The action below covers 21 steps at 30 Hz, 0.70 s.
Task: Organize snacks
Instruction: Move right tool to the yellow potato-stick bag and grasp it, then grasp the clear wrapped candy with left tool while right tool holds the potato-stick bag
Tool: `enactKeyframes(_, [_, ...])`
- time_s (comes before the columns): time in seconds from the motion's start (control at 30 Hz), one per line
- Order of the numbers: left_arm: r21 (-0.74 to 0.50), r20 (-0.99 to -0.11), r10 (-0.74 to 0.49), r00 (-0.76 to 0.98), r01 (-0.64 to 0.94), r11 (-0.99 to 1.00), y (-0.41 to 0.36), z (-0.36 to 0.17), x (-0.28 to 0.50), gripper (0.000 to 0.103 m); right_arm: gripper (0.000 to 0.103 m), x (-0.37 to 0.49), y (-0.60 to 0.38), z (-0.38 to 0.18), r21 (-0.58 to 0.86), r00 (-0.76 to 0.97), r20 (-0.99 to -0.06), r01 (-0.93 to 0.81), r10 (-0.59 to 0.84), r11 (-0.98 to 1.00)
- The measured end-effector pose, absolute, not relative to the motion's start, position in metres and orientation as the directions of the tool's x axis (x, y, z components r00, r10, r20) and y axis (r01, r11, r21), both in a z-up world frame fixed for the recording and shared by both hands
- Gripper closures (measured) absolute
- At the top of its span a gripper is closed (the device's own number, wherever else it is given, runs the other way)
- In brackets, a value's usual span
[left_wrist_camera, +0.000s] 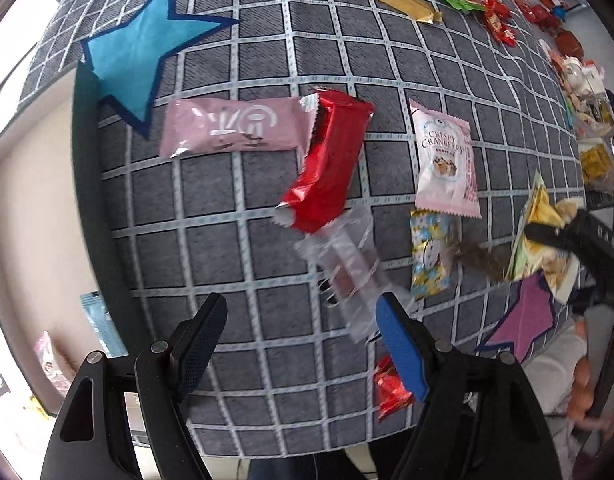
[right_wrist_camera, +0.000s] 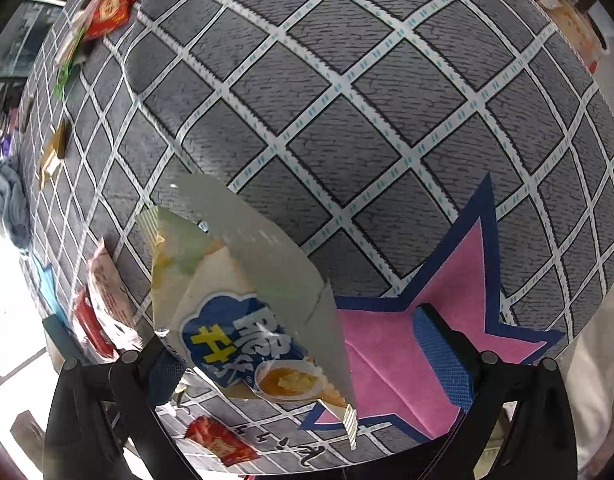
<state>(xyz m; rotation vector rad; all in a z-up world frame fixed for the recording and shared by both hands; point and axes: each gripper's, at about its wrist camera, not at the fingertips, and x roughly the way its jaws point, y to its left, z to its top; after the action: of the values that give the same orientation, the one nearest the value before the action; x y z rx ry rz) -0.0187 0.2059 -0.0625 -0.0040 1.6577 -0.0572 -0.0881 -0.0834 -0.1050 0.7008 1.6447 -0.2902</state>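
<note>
Silvery chip bag (right_wrist_camera: pixel 243 312), blue logo, creased, tilted.

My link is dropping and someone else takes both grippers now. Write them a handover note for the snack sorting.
Left gripper: jaws open, empty, above the checked cloth.
Right gripper: jaws wide, chip packet between them over the pink star; the right pad stands clear of it, so the grip is uncertain.
Loose mid-cloth: pink packet, red packet, cranberry packet, flowered packet, clear wrapper.
Done: nothing visibly sorted; blue star bare.
Left: place the chip packet, then probably group the loose snacks.
</note>
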Motion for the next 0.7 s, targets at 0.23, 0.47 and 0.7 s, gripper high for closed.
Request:
enactKeyframes(0.23, [-0.043,-0.994,-0.044,-0.099,-0.009,0.999,0.185,-0.095,-0.026,0.023,0.0,-0.078,-0.043,-0.102,0.175,-0.09,-0.96,0.546,0.264,0.819])
enactKeyframes(0.47, [0.061,-0.993,0.069,-0.095,0.083,0.995,0.157,-0.115,-0.039,0.022,0.0,-0.048,0.001,-0.117,0.082,-0.156,-0.974,0.42,0.161,0.904])
enactKeyframes(0.7, [0.074,-0.992,0.081,-0.096,0.08,0.994,0.162,-0.121,-0.052,0.006,0.0,-0.047,0.066,-0.123,0.018,-0.151,-0.986,0.295,0.066,0.955])
